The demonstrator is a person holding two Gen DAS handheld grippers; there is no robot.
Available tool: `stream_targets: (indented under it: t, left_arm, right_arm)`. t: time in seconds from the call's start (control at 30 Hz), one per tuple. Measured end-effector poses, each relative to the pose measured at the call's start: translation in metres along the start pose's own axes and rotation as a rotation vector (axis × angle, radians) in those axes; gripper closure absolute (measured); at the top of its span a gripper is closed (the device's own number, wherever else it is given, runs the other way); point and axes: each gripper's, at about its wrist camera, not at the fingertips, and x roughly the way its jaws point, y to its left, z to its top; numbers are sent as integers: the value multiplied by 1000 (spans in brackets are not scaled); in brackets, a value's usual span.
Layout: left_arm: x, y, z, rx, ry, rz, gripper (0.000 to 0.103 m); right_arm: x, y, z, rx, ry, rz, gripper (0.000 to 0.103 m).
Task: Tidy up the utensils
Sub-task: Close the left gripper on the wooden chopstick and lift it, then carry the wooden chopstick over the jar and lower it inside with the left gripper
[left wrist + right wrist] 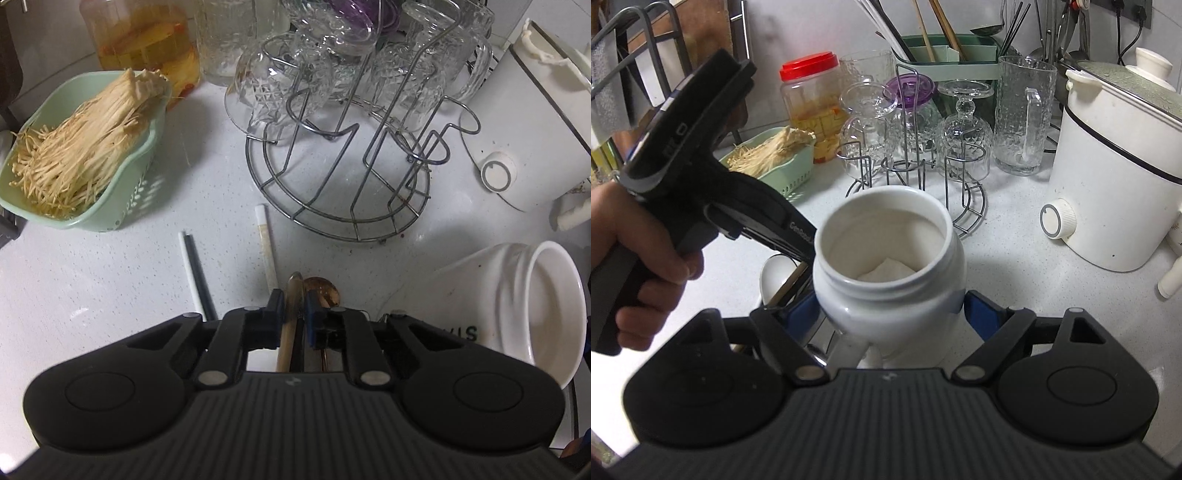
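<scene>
The left gripper is clamping a wooden utensil handle, probably for dropping in. The right gripper is gripping the white ceramic jar, tilting its mouth to receive it.

light: even, indoor, rather dim | shadows: soft beside basket and rack | glare: on glasses | edges: strong fisheye bending | blur: jar slightly soft

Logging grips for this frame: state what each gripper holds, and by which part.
Left gripper is shut on a wooden utensil handle, gripped near its upper end. Right gripper is shut on the white ceramic jar, clamped across its lower body.
</scene>
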Motion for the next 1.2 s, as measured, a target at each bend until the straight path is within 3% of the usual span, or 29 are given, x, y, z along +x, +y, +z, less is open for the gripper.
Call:
stream_targets:
  t: [0.27, 0.67, 0.97, 1.2]
  left_arm:
    - [-28, 0, 1, -1, -53, -2, 94]
    - [-115, 6, -14, 27, -198, -40, 95]
    - [-185, 6, -24, 44, -307, -106, 96]
    - [-203, 7, -25, 27, -334, -149, 96]
  right_arm:
    - [0, 0, 2, 4, 12, -2, 16]
    - [1, 5, 0, 22, -7, -25, 16]
    - [2, 11, -1, 31, -22, -44, 16]
    - [2, 11, -2, 31, -25, -47, 16]
